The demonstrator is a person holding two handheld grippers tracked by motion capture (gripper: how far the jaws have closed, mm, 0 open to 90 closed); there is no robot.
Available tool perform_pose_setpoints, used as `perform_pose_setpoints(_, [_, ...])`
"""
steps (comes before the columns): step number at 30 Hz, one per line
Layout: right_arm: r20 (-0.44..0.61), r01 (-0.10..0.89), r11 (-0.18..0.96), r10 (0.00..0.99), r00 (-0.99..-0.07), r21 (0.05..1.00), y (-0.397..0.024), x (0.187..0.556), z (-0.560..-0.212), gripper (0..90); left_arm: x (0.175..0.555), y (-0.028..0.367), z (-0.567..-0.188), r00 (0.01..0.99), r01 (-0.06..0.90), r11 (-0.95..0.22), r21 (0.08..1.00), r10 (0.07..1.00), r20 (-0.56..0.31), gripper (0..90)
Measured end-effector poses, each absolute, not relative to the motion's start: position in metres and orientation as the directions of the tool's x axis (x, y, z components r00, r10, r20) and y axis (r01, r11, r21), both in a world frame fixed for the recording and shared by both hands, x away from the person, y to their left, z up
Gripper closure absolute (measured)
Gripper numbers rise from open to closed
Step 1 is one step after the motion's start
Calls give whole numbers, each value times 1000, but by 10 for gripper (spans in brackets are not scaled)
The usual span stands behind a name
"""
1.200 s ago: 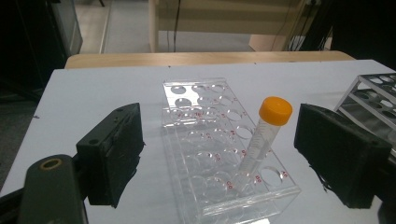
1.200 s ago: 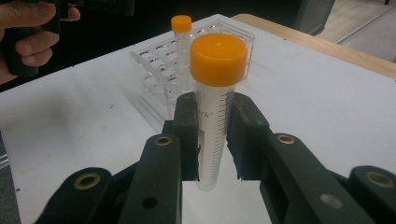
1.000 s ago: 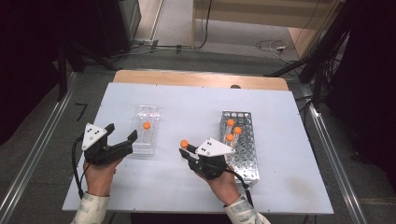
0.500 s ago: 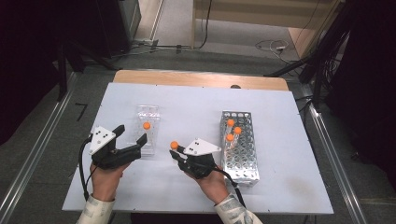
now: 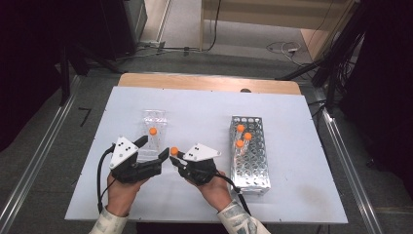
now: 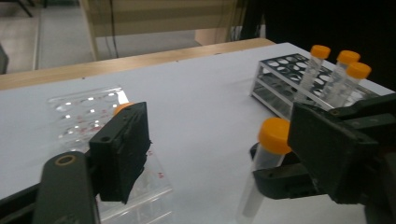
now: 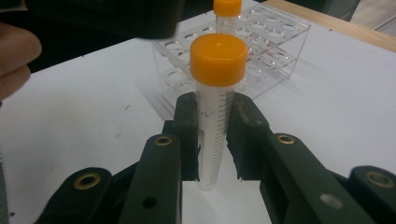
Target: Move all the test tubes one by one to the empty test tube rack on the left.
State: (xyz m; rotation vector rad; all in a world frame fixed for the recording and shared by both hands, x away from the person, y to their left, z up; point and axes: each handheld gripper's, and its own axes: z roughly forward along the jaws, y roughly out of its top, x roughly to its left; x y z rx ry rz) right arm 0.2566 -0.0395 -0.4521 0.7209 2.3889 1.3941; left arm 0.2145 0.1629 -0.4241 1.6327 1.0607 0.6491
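High view: a white table (image 5: 292, 195) is seen from above, with the person's forearms entering from the bottom edge. The right gripper (image 5: 176, 155) is held near the table's middle front, its jaws clamped on an orange-capped tube (image 5: 174, 151); the cap is seen just beside the tip of the left gripper (image 5: 152, 148). The left gripper's jaws are seen parted, nothing pressed between them, and they have just been closing. A clear plastic rack (image 5: 154, 127) lies just beyond the left gripper, one orange-capped tube standing in it. A metal rack (image 5: 249, 151) stands to the right of the right hand, three orange-capped tubes grouped at its far end.

Left gripper view: the two black jaws are seen well apart. The held tube (image 6: 266, 163) is seen near the right-hand jaw, upright with a slight tilt, gripped low down by the other gripper's jaws. The clear rack (image 6: 88, 112) lies behind the left-hand jaw. The metal rack (image 6: 280, 70) with its three tubes is noted at upper right.

Right gripper view: the tube (image 7: 215, 116) is held upright between both jaw pads, which press on its graduated body below the cap. The clear rack (image 7: 261, 42) is seen behind it, touching the table, one capped tube standing at its far side.
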Motion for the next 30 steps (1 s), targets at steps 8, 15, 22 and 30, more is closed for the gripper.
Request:
perform_pose_setpoints(8, [7,269,410,538,-843,871,-33,254,-452,723,213,153,-429,556,310,-106,945,826,-90,466])
perform_pose_setpoints(15, [8,262,405,531,-847,876,-33,251,-449,723,214,151,-431,578,318,-112,941,810,-99,588])
perform_pose_setpoints(22, [4,257,404,530,-848,878,-33,250,-447,723,214,149,-432,579,321,-118,940,810,-96,684])
perform_pose_setpoints(30, [6,257,403,529,-849,878,-33,250,-447,721,213,149,-431,576,326,-114,938,811,-102,699])
